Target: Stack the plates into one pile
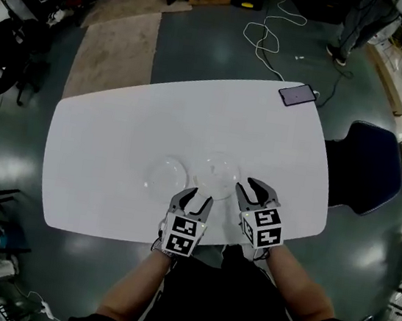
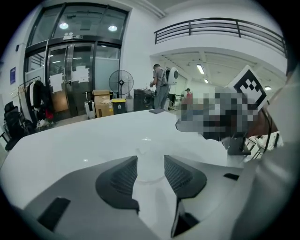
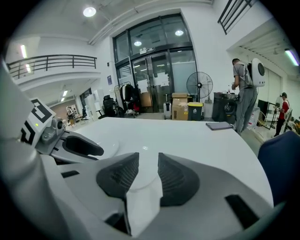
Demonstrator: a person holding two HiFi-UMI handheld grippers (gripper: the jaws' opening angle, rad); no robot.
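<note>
**A:** Where are the things to stack?

**B:** On the desk, just beside each other. The left plate is at 10 o'clock of the left gripper. The right plate is at 10 o'clock of the right gripper.

**A:** And the jaws?

**B:** Both pairs stand apart and press on nothing.

**A:** How will a plate handle?

**B:** Probably stiff, light, slippery and easy to break. The thin rim at its 6 o'clock seems the best place to take hold.
</note>
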